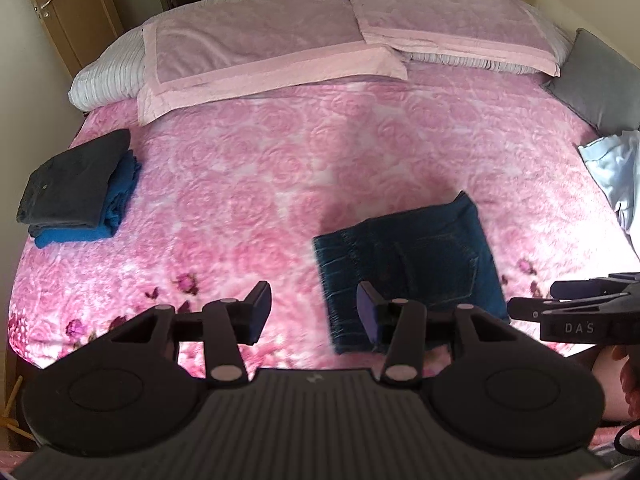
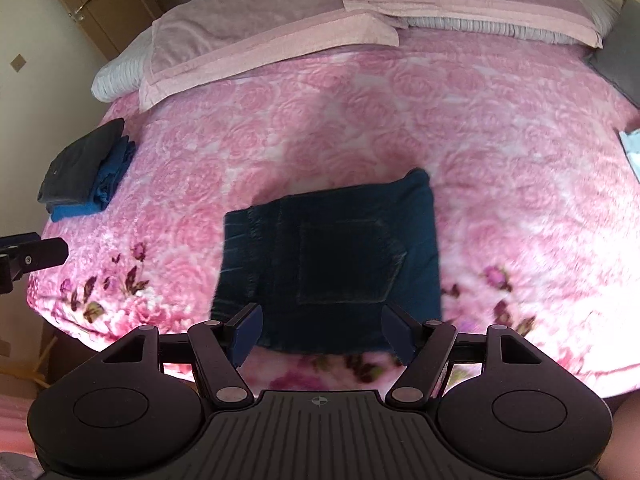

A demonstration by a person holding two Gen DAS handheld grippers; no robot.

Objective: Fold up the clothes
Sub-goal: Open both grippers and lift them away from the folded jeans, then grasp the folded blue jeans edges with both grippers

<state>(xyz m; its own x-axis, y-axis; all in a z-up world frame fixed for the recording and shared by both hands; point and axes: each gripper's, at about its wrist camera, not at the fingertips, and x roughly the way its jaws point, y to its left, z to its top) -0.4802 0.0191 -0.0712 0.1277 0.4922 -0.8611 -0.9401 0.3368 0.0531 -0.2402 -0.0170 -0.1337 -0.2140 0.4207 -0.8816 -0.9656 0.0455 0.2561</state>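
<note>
Right wrist: folded jeans (image 2: 340,256) on bed (image 2: 500,128)

A wide bed covered by a pink rose-patterned plush blanket (image 1: 280,168) carries everything. A folded dark-blue denim garment (image 2: 344,264) lies flat on it, just ahead of the right tongs. Far off to the left tongs' left sits a small stack: a folded charcoal garment (image 1: 76,184) over a folded blue one (image 1: 120,204). Two pink pillows (image 1: 260,52) lie far ahead, and a pale-blue cloth (image 1: 616,168) at far right.
</note>
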